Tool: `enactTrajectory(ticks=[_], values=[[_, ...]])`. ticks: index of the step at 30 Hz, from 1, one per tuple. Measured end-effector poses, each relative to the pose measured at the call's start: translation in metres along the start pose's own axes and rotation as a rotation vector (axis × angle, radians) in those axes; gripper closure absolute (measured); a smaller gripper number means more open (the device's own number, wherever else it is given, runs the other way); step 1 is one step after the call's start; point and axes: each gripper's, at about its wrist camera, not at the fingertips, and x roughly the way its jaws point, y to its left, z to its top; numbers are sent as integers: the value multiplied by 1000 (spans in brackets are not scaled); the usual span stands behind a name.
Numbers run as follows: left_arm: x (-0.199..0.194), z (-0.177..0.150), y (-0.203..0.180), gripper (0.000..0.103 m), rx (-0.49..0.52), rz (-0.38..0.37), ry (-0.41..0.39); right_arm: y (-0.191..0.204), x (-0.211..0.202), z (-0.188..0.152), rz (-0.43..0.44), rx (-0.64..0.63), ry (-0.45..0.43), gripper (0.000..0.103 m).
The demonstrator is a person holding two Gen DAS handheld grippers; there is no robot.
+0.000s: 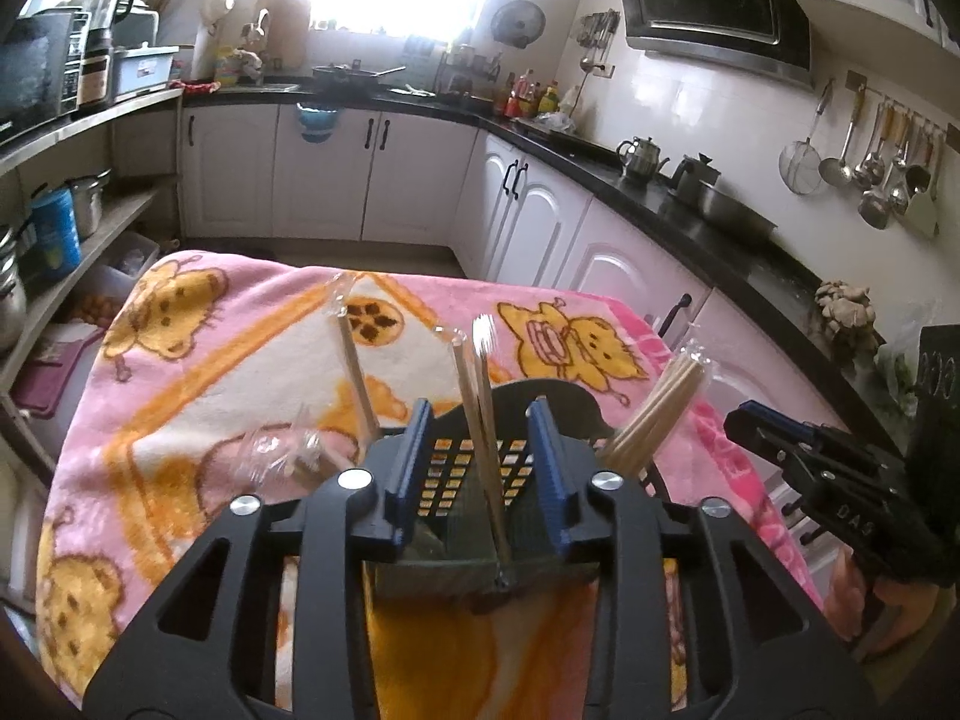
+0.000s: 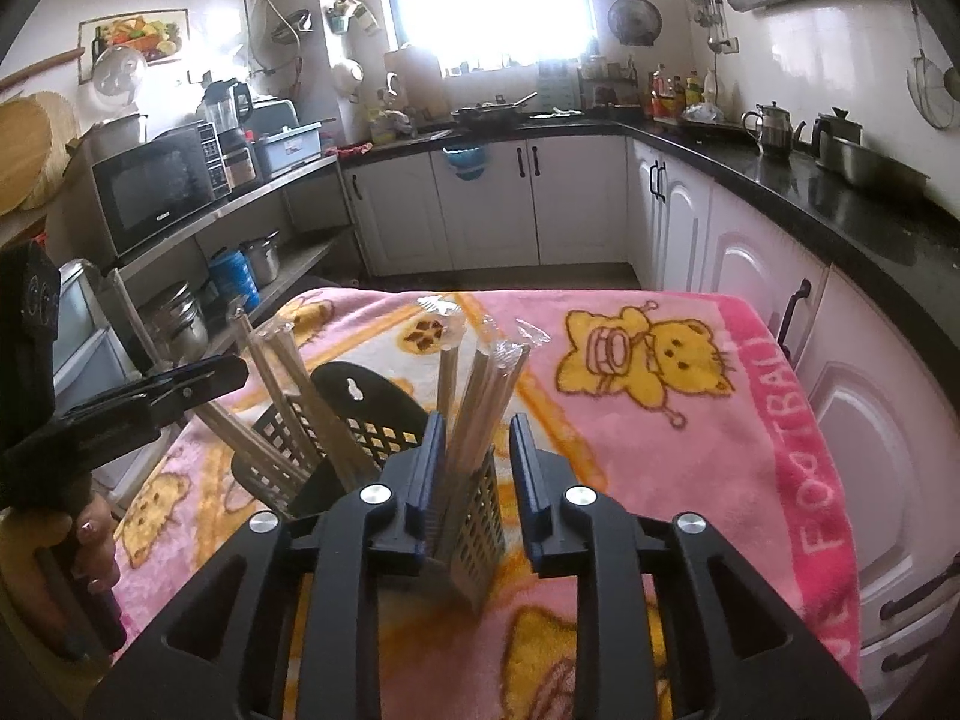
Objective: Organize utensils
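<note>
A black perforated utensil holder (image 1: 447, 483) stands on the pink blanket, and wrapped wooden chopsticks stick up out of its compartments. My left gripper (image 1: 480, 420) is open over the middle compartment. One wrapped pair of chopsticks (image 1: 480, 378) stands between its blue pads without being pressed. My right gripper (image 2: 477, 426) is open around a bundle of wrapped chopsticks (image 2: 486, 384) in the holder's right end (image 2: 480, 522). More chopsticks (image 2: 282, 384) lean in the left compartment. Each gripper shows in the other's view: the right gripper (image 1: 744, 417) at the right edge, the left gripper (image 2: 228, 375) at the left.
The pink cartoon blanket (image 1: 210, 360) covers the table. A crumpled clear wrapper (image 1: 282, 450) lies left of the holder. White cabinets under a black counter (image 2: 840, 210) run along the right and back. Shelves with pots (image 1: 84, 204) stand at the left. A hand (image 2: 96, 540) holds the left gripper.
</note>
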Motion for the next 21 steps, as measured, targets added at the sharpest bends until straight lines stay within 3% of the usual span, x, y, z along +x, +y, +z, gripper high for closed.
enactTrajectory(ticks=[16,21], values=[[-39,-34,-3,38,20,16,-7,26,-42,-19,2,-48,-49,55],[-53,-51,-1,37,14,26,-25,36,-55,-34,-2,-72,-65,45]])
